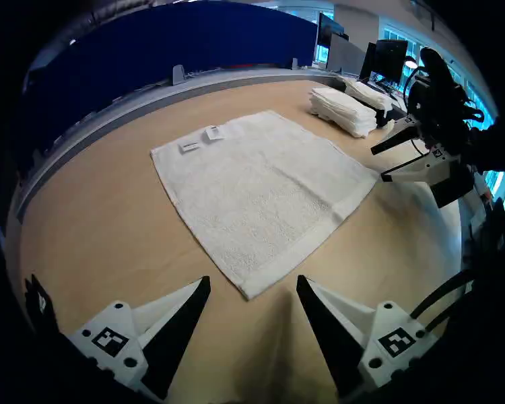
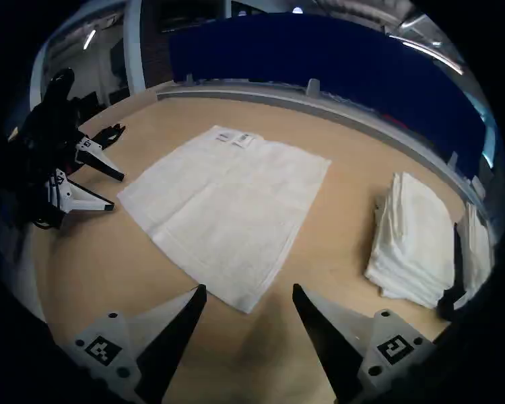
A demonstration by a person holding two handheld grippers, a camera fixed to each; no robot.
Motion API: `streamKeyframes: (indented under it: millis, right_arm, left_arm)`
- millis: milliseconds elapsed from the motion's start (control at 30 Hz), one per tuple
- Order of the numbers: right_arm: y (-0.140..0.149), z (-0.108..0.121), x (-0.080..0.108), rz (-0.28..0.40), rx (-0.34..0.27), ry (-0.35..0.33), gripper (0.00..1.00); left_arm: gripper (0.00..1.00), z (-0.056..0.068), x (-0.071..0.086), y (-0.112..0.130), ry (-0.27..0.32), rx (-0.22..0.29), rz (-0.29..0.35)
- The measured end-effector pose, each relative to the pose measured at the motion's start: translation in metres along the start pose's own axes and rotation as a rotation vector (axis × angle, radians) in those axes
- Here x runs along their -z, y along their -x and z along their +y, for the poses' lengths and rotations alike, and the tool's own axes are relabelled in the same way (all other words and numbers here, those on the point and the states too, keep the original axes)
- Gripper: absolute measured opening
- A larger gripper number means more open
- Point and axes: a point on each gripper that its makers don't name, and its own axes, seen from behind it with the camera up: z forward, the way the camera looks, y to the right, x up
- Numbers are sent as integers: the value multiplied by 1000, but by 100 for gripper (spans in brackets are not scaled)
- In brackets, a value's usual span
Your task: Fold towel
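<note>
A white towel lies spread flat on the wooden table, with two small labels near its far edge. My left gripper hovers open just short of the towel's near corner, nothing between its fingers. In the right gripper view the same towel lies flat, and my right gripper stands open right before another corner of it. Each gripper also appears in the other's view: the right gripper at the towel's right corner, the left gripper at its left corner, both open.
A stack of folded white towels sits on the table to the right, with a second pile behind it; the same stack appears far right in the left gripper view. A blue partition runs along the table's far edge. Monitors stand beyond.
</note>
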Motion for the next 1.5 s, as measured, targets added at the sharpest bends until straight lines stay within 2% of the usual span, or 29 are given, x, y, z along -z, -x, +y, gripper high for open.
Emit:
streamKeyframes:
  millis: [167, 300, 367, 433, 500, 600, 700, 767, 900, 1033, 1167, 1233, 1300, 1367, 1500]
  right_arm:
    - [6, -2, -3, -16, 10, -9, 87]
    - [11, -3, -4, -30, 18, -12, 78]
    - [13, -4, -4, -35, 20, -13, 77]
    - [15, -5, -4, -38, 19, -15, 76]
    - [16, -6, -4, -41, 15, -19, 68]
    - [19, -8, -6, -50, 6, -25, 66]
    - [20, -9, -7, -51, 0, -25, 62]
    - [20, -9, -8, -49, -2, -24, 56]
    - [20, -11, -9, -47, -9, -29, 51]
    - [19, -10, -9, -46, -15, -25, 47]
    - [19, -7, -9, -45, -20, -13, 36]
    - [19, -6, -9, -45, -23, -7, 34]
    - [19, -5, -9, -46, -26, -1, 27]
    - [19, -5, -8, -49, -31, -2, 25]
    - [20, -7, -6, -54, -39, -16, 18]
  left_arm:
    - [94, 2, -3, 4, -6, 7, -17]
    - [90, 1, -5, 4, -7, 7, -23]
    - [87, -1, -5, 4, -12, 4, -28]
    - [83, -3, -5, 6, -22, -3, -34]
    - [77, -5, -6, 7, -32, -13, -40]
    - [71, -5, -6, 6, -44, -27, -44]
    - [62, -4, -5, 6, -46, -21, -51]
    - [55, -4, -4, 6, -50, -17, -54]
    - [52, -4, -4, 6, -49, -22, -59]
    - [43, -1, -4, 5, -45, -33, -67]
    - [37, 2, -5, 5, -45, -39, -71]
    - [35, 3, -5, 6, -44, -37, -73]
    - [26, 4, -5, 6, -44, -35, -75]
    - [19, 3, -5, 6, -47, -33, -77]
    - [14, 2, -4, 6, -48, -37, -79]
